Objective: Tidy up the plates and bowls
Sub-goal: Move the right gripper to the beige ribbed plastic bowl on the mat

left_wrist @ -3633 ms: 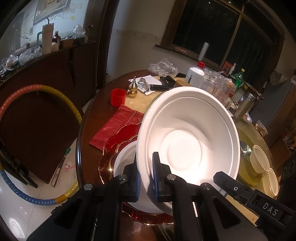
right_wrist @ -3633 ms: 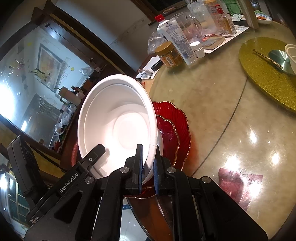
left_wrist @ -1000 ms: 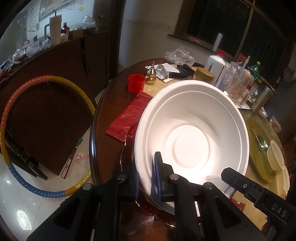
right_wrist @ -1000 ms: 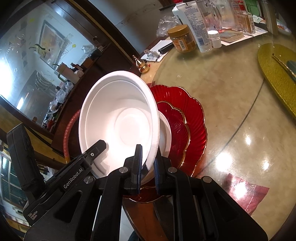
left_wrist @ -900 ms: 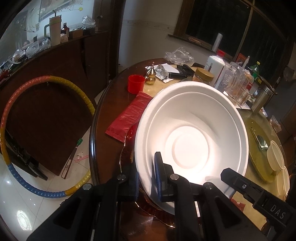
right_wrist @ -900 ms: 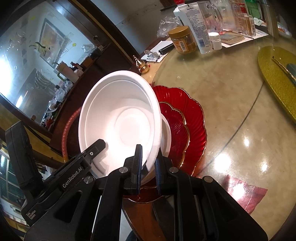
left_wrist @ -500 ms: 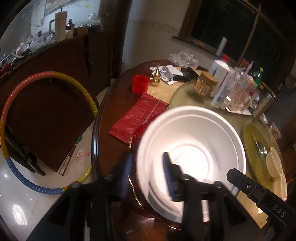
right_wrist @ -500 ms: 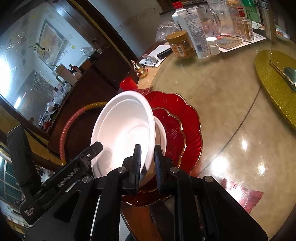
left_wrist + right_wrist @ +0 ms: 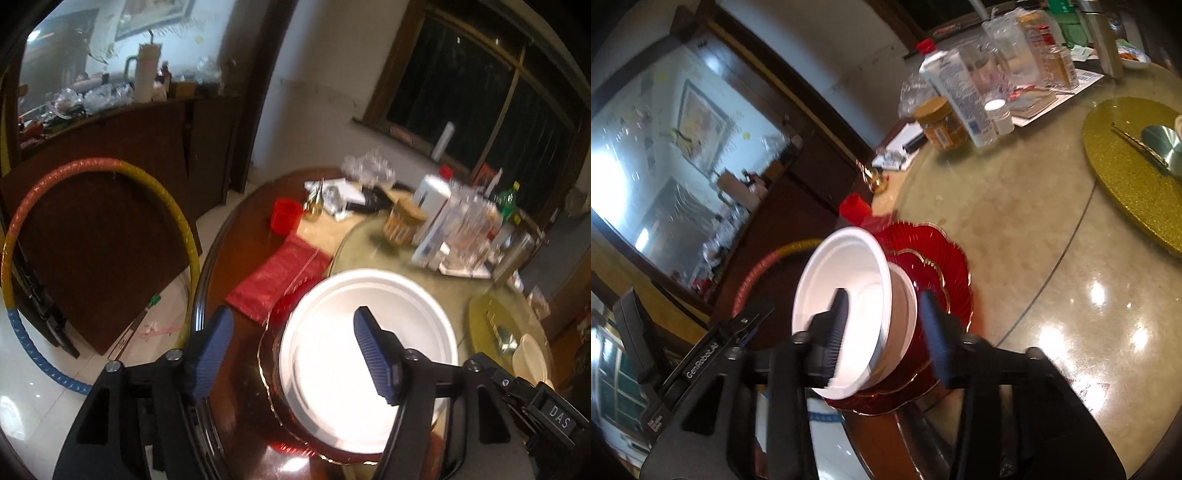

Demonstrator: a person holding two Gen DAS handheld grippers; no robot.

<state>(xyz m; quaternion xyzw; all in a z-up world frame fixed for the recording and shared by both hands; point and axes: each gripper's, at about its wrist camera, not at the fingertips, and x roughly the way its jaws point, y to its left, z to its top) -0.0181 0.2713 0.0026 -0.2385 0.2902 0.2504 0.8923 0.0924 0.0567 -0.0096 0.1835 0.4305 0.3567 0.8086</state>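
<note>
A large white bowl (image 9: pixel 369 354) sits nested in another white bowl (image 9: pixel 905 295) on a stack of red scalloped plates (image 9: pixel 942 258) near the round table's edge. It also shows in the right wrist view (image 9: pixel 846 288). My left gripper (image 9: pixel 295 354) is open, its blue pads spread wide above the bowl's near rim. My right gripper (image 9: pixel 886 328) is open, its fingers on either side of the bowl's rim without touching it. The other gripper's body shows in each view's lower corner.
A red cloth (image 9: pixel 280 273) and red cup (image 9: pixel 285 220) lie beyond the plates. Bottles and jars (image 9: pixel 436 229) crowd the table's far side. A gold placemat (image 9: pixel 1134 162) with a metal dish lies right. A hula hoop (image 9: pixel 96 173) leans by a cabinet.
Both grippers have opened and let go of the large white bowl. It now rests nested on the stack, and both grippers have drawn back and upward from it.
</note>
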